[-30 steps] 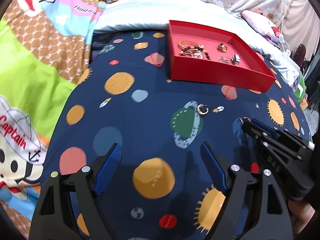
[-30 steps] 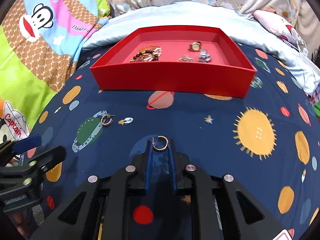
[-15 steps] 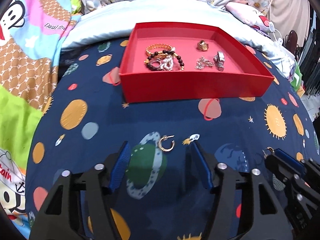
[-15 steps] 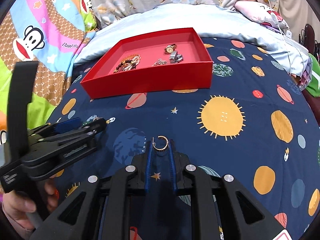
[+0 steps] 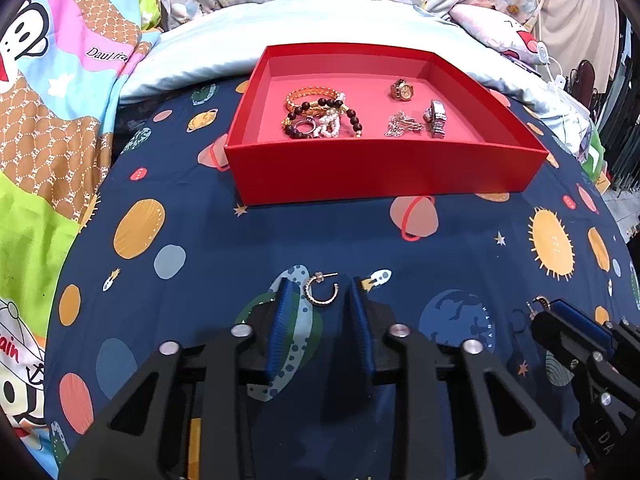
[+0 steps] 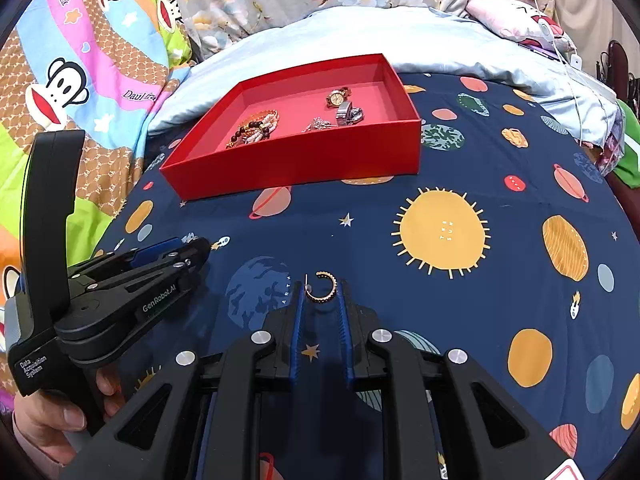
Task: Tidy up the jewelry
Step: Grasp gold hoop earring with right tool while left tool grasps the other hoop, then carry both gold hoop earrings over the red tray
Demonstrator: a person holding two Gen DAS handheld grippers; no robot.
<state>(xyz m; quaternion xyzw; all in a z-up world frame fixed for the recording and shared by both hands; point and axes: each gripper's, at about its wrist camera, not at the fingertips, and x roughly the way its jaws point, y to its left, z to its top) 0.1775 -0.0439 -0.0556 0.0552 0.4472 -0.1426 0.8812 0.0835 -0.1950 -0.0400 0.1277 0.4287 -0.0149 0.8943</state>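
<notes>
Left side: cartoon-monkey blanket [image 5: 52, 128] bunched along the bed's edge. A hand [image 6: 52, 412] grips the left claw's handle, low in the right wrist view.

Left claw [image 5: 320, 292] angled down over the navy space-print bedsheet [image 5: 460, 264]. Jaws closing; a gold hoop earring [image 5: 322, 290] lies on the sheet between the blue pads [image 5: 280, 320], small gaps showing on both sides, pads not yet pressing it. It sits at the edge of a green ringed-planet print, a small rocket print just right of it.

Centre, farther back: red tray [image 5: 384, 176] on the sheet, pale pillow behind. Inside, left to right: beaded bracelets in a pile [image 5: 320, 114], a silver chain [image 5: 402, 124], a gold watch [image 5: 401, 90], a silver watch [image 5: 437, 118].

Right: right claw [image 6: 320, 290] clenched on a second gold hoop earring [image 6: 323, 288], pinched at the pad tips, above a blue Earth print. Large sun print [image 6: 440, 234] farther right.
</notes>
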